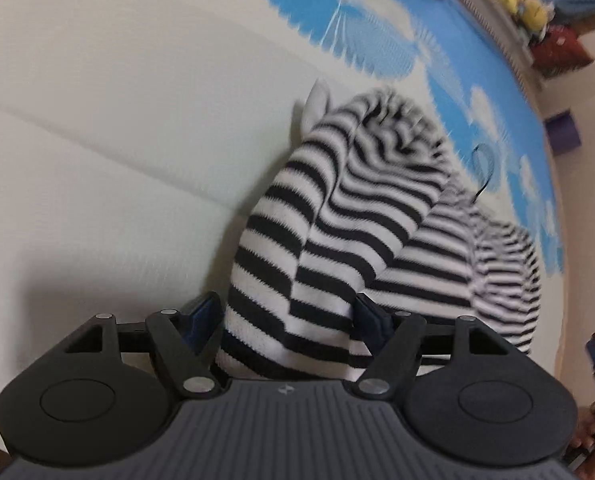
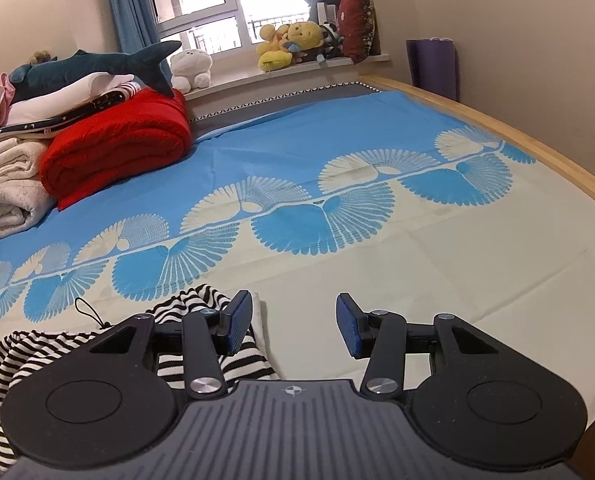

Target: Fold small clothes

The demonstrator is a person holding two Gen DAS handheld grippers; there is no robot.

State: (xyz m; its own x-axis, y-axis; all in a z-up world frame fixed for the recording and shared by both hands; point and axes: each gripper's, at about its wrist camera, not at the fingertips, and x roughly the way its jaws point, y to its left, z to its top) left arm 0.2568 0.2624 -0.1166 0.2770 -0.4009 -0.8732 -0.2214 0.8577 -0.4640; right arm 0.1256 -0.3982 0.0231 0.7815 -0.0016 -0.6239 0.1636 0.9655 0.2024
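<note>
1. Straight ahead of the right tongs (image 2: 293, 330) the bed sheet (image 2: 437, 264) lies flat and bare; its fingers stand apart with nothing between them.
2. Just left of the right tongs, the striped garment (image 2: 201, 304) is bunched up, touching or lying under the left finger.
3. Far ahead and to the left of the right tongs, a rolled red blanket (image 2: 117, 148) and a stack of folded linens (image 2: 5, 184) block that side of the bed.
4. Far right of them, the wooden bed edge (image 2: 537, 152) bounds the surface.
5. The left tongs (image 1: 287, 320) have the garment filling the gap between their fingers, seemingly gripped, though the picture is blurred; bare sheet lies to their left.
</note>
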